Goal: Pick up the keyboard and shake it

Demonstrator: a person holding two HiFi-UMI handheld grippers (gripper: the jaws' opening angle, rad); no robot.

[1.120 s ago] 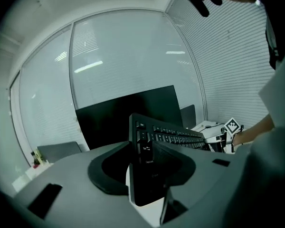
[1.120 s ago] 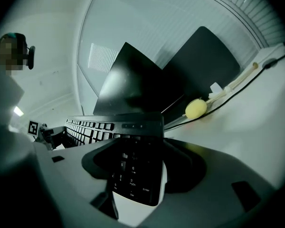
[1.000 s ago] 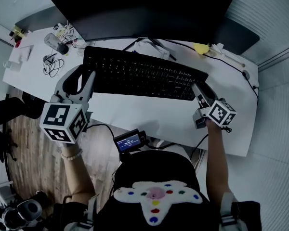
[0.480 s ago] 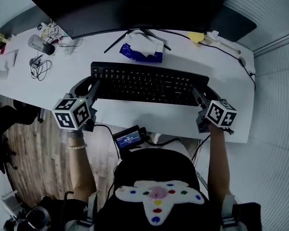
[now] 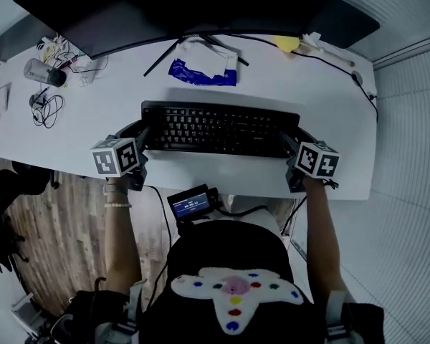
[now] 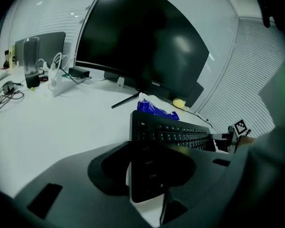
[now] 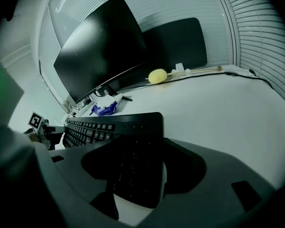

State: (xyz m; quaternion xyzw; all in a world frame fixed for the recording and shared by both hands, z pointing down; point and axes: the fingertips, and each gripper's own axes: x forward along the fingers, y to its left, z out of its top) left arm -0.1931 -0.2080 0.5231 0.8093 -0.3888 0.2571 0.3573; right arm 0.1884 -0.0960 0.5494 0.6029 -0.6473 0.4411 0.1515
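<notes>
A black keyboard (image 5: pixel 218 129) lies level across the white desk (image 5: pixel 337 113), just in front of the monitor stand. My left gripper (image 5: pixel 142 131) is shut on its left end, and my right gripper (image 5: pixel 295 136) is shut on its right end. In the left gripper view the keyboard (image 6: pixel 175 132) runs off to the right from between the left gripper's (image 6: pixel 147 175) jaws. In the right gripper view the keyboard (image 7: pixel 114 127) runs off to the left from the right gripper (image 7: pixel 135 175). Whether the keyboard touches the desk I cannot tell.
A large dark monitor (image 5: pixel 179 6) stands behind the keyboard, with a blue packet (image 5: pixel 193 72) by its stand. A cup and cables (image 5: pixel 43 77) sit at the far left, a yellow object (image 5: pixel 287 44) at the back right. A small lit screen (image 5: pixel 190 205) hangs below the near desk edge.
Both grippers and the keyboard have dropped away from the head camera toward the desk. The keyboard was tilted and looked larger; now it is level and looks smaller.
</notes>
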